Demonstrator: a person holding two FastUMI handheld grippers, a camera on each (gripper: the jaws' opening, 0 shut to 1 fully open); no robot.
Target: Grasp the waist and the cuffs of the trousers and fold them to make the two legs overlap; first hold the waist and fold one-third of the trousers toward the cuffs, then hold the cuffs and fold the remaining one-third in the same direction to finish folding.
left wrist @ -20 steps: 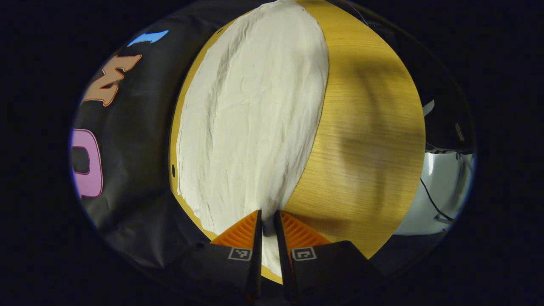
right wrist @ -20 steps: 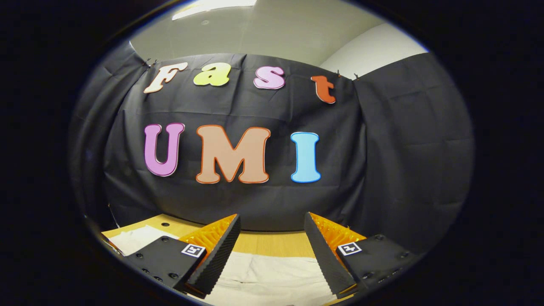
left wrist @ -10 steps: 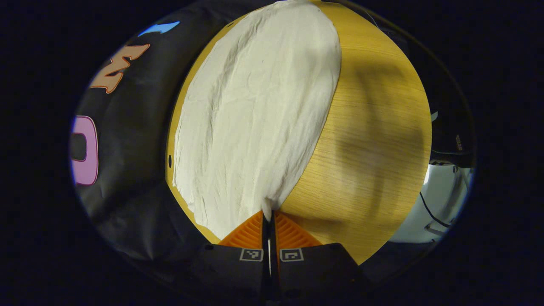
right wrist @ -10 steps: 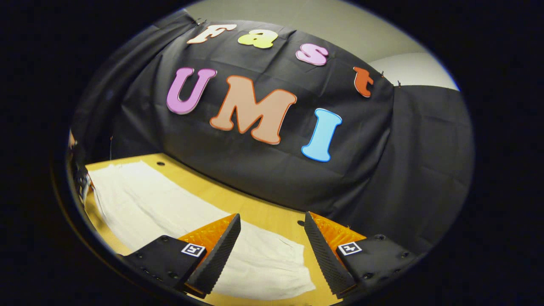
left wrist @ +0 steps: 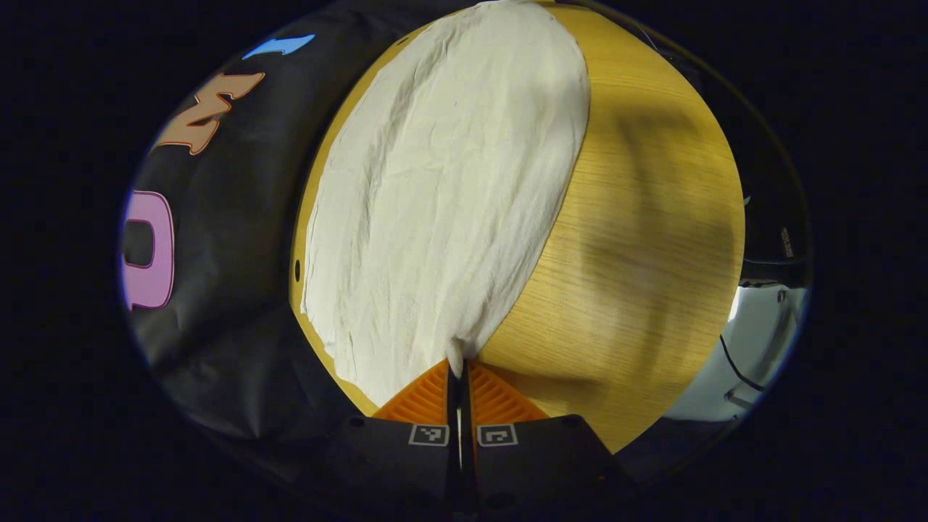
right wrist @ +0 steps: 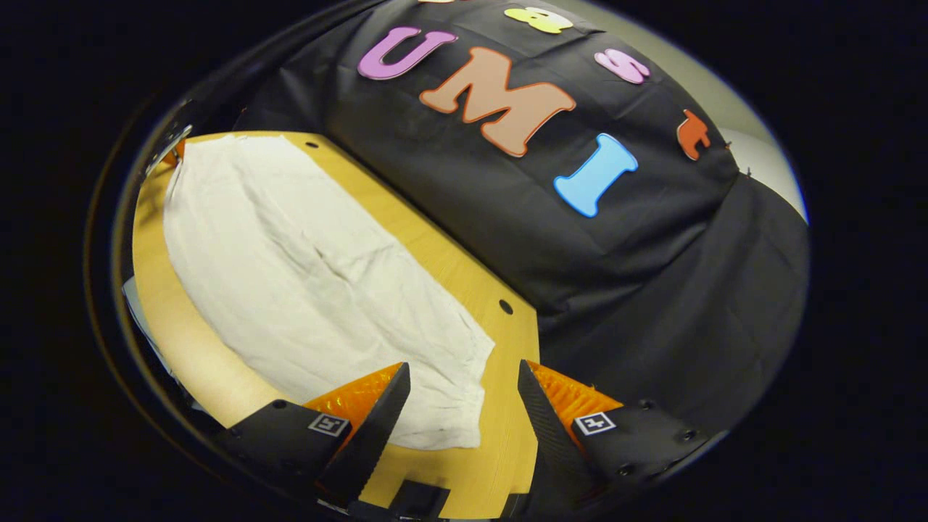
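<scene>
Off-white trousers [left wrist: 442, 210] lie flat lengthwise on the wooden table [left wrist: 638, 239], set toward the edge by the black cloth wall. The fabric is thin and finely creased, with wrinkles running along its length and one crease across the middle in the right gripper view. The end near the right gripper [right wrist: 464, 417] is gathered and puckered. The left gripper [left wrist: 457, 373] has its fingers pressed together on a corner of the near hem, pulling the cloth into a small peak there. The right gripper hovers above the other end with its fingers spread wide, the trousers' edge and bare table between them; contact with the cloth cannot be judged.
</scene>
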